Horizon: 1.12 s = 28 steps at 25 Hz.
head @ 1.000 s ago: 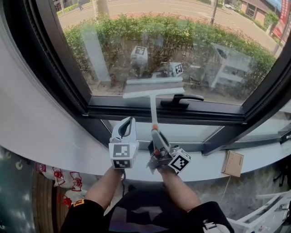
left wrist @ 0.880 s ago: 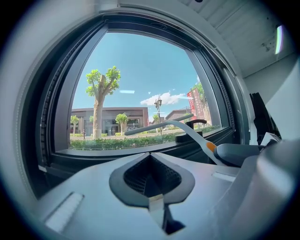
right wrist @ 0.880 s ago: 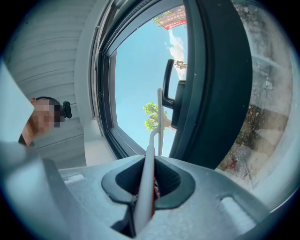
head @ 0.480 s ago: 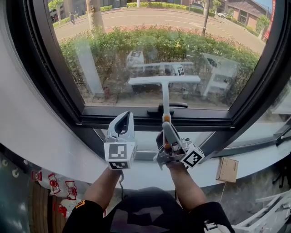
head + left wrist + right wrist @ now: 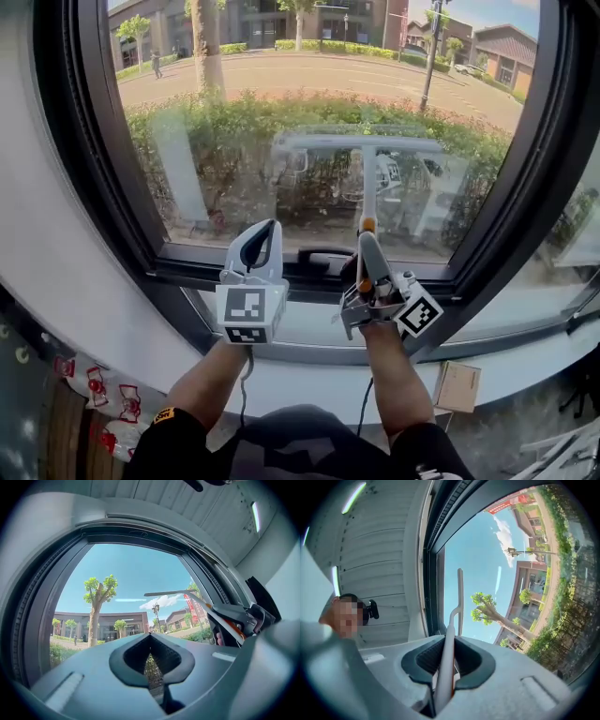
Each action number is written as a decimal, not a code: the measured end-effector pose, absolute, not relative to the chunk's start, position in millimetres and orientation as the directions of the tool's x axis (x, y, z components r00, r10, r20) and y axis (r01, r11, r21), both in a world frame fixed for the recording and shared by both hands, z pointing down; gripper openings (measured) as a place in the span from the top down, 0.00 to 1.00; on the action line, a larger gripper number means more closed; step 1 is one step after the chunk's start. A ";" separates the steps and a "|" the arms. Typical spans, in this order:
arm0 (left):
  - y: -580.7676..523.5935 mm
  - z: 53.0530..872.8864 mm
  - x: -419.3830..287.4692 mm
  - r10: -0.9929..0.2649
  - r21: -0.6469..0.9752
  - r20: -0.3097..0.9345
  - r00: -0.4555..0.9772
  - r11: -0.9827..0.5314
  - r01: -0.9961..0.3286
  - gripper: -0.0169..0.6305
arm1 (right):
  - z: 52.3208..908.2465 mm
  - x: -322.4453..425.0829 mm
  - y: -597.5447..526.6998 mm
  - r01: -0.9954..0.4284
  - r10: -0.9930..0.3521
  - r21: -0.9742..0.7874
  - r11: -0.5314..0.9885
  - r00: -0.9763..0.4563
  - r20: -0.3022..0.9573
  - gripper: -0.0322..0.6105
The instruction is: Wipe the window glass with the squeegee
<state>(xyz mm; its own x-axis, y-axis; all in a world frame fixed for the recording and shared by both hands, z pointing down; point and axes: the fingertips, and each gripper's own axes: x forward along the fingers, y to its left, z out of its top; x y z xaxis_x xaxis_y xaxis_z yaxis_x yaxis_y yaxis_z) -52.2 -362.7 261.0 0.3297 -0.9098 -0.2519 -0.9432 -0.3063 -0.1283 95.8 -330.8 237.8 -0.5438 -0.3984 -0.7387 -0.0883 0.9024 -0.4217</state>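
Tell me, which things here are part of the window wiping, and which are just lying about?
In the job: squeegee, clamped in the right tool; window glass.

Just there: left tool, shut and empty; window handle; cardboard box at lower right; red-printed white items at lower left.

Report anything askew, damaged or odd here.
Nothing stands out. The squeegee sits straight in the right gripper, its blade level at the window glass; the left gripper is shut and empty.

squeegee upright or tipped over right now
Upright: the squeegee rises straight from the right hand-held gripper, whose jaws are shut on its handle, blade level on top.
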 end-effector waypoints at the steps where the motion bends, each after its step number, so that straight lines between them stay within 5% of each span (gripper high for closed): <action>1: -364.2 259.3 -46.2 -0.910 -0.124 -0.252 0.329 -0.307 -0.944 0.95 | 236.0 97.5 -332.4 -0.081 -0.389 -0.416 0.906 -0.551 -0.738 0.87; 28: -345.7 403.1 41.7 -0.933 0.027 -0.023 0.358 -0.359 -0.933 0.95 | 411.4 141.4 -312.6 -0.096 -0.533 -0.610 0.787 -0.604 -0.592 0.86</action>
<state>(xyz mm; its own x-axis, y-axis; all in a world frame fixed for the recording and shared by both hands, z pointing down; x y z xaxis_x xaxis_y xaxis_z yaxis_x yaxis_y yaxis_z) 41.7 -345.7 403.1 0.3580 -0.9334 -0.0230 -0.9331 -0.3586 0.0269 141.4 -312.6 411.4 -0.6043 -0.5329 -0.5924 -0.0964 0.7869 -0.6095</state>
